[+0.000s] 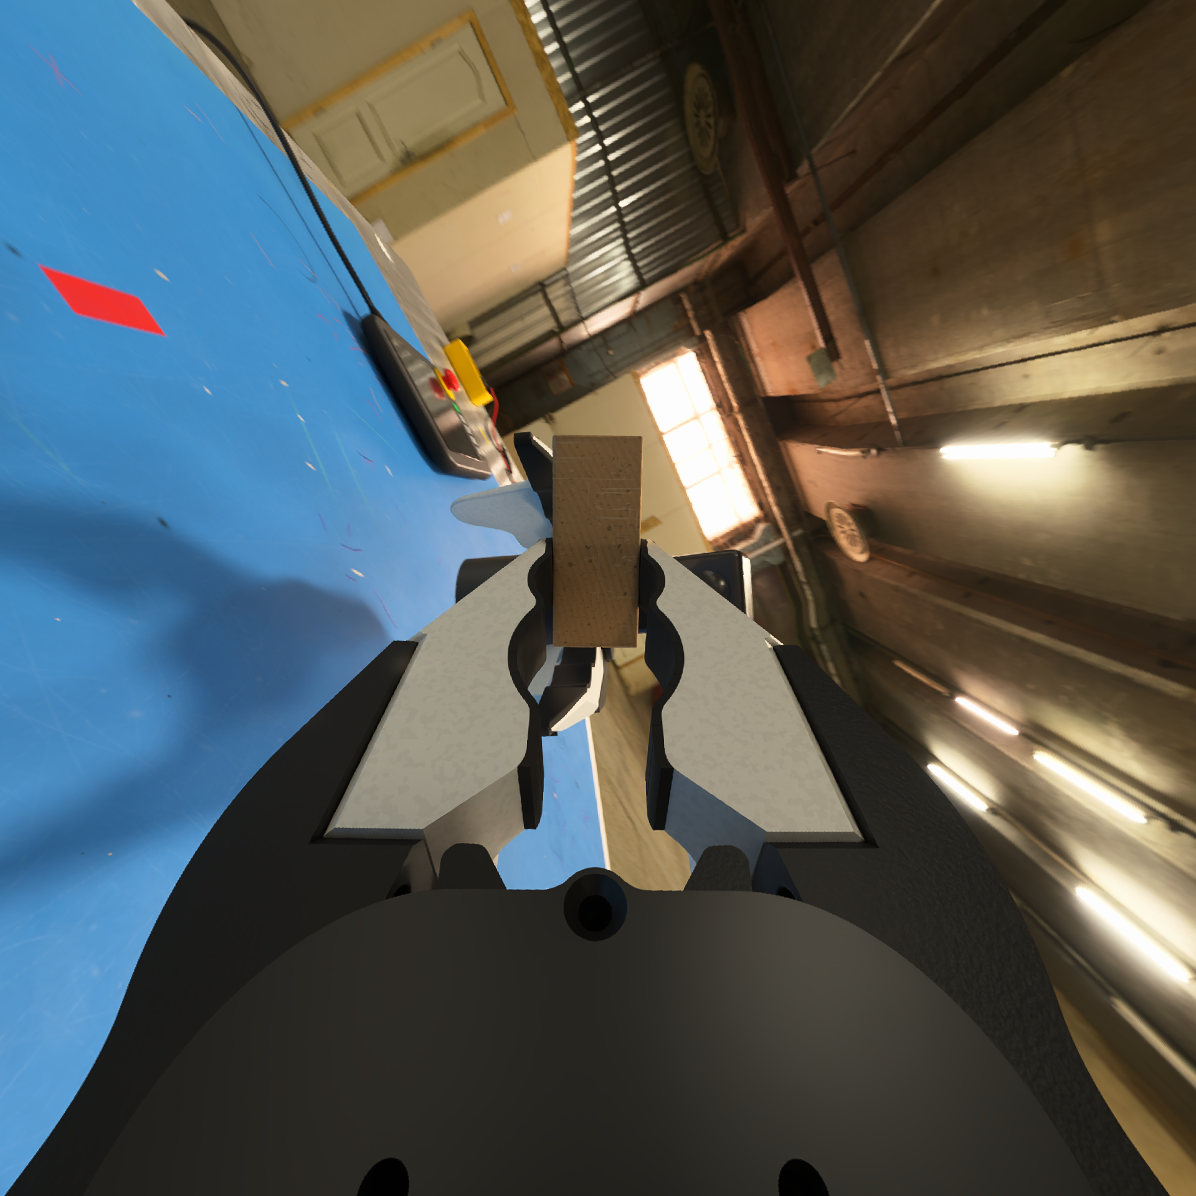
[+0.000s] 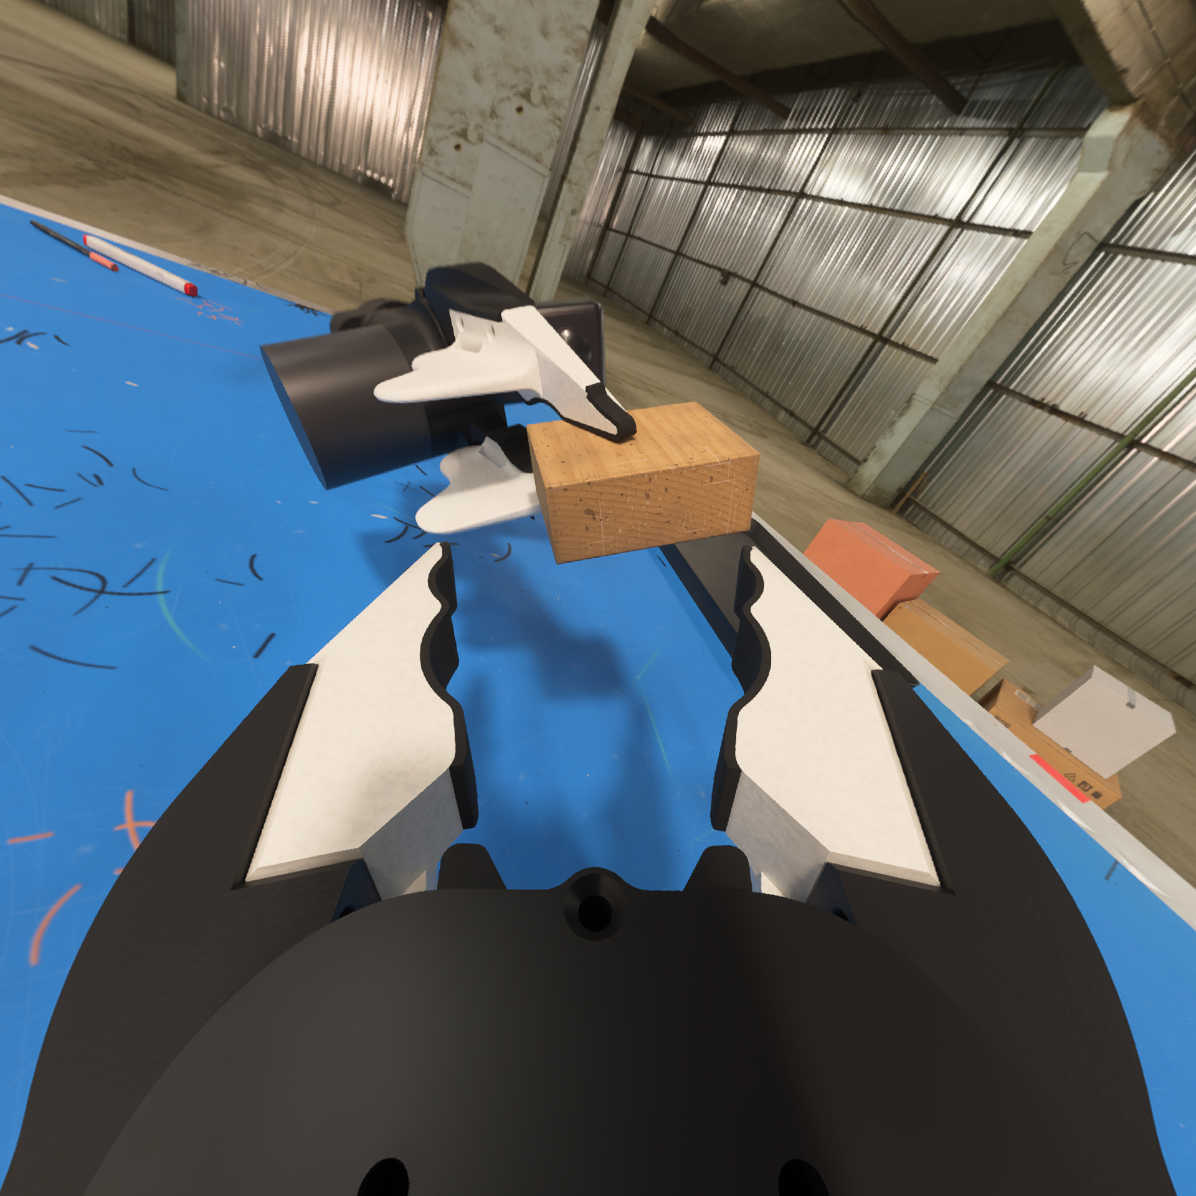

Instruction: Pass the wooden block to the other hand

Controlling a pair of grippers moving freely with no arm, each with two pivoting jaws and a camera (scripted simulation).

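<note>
Corrugated metal walls and concrete pillars ring the blue tabletop (image 2: 194, 647), which is marked all over with black and orange scribbles.

From my left wrist view, the left gripper (image 1: 595, 550) is clenched on the wooden block (image 1: 597, 540). Its 2 black pads press the block's 2 opposite faces near the fingertips, and the block stands out past them, lifted clear of the tabletop. Behind the block I can see parts of the right gripper (image 1: 569, 686), white fingers with black trim, close by.

From my right wrist view, the right gripper (image 2: 595, 556) is spread wide, with nothing between its fingers (image 2: 388, 679) and blue tabletop showing through the gap. The wooden block (image 2: 647, 482) hangs just beyond its fingertips, apart from them, and casts a shadow on the tabletop below. The left gripper (image 2: 582, 453) shows here from the side: 1 finger lies on the block's top face, the other reaches under it from the left.

Farther off, 2 pens (image 2: 139, 265) lie near the tabletop's far edge. A black control box (image 1: 427, 395) with a red button sits at another edge, with a yellow device (image 1: 469, 370) beside it. A red diamond mark (image 1: 100, 301) shows on the blue. Cardboard boxes (image 2: 945, 644) sit on the floor beyond.
</note>
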